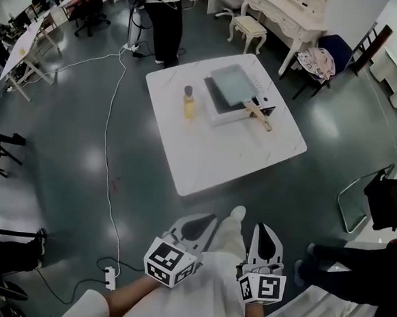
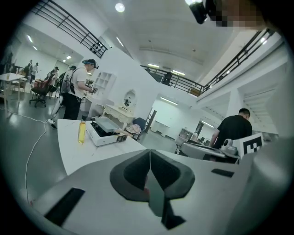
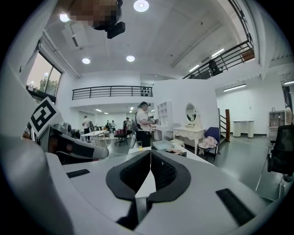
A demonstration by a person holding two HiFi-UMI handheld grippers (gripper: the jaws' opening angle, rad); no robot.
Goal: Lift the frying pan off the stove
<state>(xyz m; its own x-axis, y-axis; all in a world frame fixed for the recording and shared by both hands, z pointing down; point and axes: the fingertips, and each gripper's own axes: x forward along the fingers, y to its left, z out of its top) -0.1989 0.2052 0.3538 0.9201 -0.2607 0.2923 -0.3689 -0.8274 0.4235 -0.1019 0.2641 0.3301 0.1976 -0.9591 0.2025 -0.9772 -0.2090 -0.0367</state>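
Bright ceiling lights point(image 3: 141, 5) glare off the glossy floor point(image 1: 63, 144), and both gripper views bend into dark round edges.

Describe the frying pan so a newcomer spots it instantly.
Find the white square table on the grey floor. A white stove sits on it; the frying pan on top is square, pale grey, with a wooden handle, unlike the yellow bottle beside the stove.

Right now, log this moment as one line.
phase: pre-grasp | left tongs: shut, empty | right tongs: shut, empty | frying pan: on stove, untouched | bottle: beside stove
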